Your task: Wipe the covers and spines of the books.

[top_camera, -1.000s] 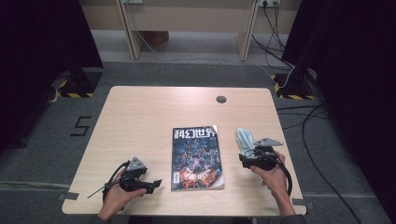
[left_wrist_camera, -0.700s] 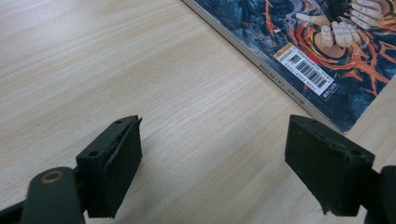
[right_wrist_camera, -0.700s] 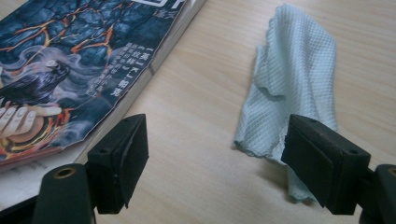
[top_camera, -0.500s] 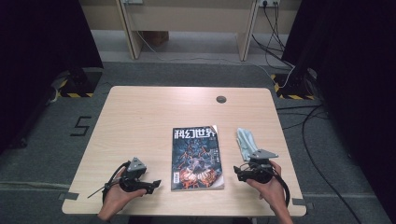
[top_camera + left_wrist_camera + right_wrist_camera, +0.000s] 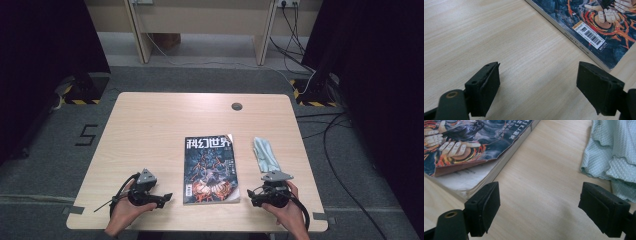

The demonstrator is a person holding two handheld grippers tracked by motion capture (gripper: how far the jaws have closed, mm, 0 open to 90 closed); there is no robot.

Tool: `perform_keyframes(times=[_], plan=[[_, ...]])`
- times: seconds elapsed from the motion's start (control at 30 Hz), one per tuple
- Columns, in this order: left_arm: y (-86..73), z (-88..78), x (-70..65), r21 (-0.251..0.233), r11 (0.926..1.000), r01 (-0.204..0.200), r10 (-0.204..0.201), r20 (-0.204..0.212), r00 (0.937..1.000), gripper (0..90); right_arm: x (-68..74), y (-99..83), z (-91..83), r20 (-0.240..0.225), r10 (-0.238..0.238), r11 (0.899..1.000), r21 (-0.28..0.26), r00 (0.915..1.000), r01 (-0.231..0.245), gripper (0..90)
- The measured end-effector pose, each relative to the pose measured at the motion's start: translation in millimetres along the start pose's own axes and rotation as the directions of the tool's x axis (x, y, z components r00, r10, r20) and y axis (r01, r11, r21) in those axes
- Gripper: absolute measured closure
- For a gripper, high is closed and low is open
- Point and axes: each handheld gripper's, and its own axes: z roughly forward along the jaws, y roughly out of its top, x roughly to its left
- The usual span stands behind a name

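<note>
Both grippers, left gripper [image 5: 167,196] and right gripper [image 5: 251,196], have jaws spread, empty; magazine [image 5: 210,170] edges cropped close-up.

Even, soft overhead light falls on the pale table [image 5: 150,130], while the surroundings at both sides of the high view sink into near black and that view stays slightly soft in detail. In the two gripper views the wood grain and the magazine [image 5: 599,22] cover are sharp, with only faint, diffuse shadows on the wood. The close black jaws look a little blurred and underexposed.
</note>
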Motion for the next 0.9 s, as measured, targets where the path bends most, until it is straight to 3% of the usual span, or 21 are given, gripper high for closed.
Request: perform_keyframes(times=[0.3,0.9], plan=[[-0.2,0.5,-0.3,0.004,1.0000,-0.003,0.003,0.000,1.0000,18.4,9.5,-11.6,-6.1,0.031,-0.063,0.997,0.041,0.9975,0.061,16.7],[-0.5,1.5,-0.6,0.012,0.9999,-0.007,0.007,-0.003,1.0000,18.4,14.7,-23.4,-11.3,0.011,-0.064,0.995,0.071,0.9979,0.063,16.7]])
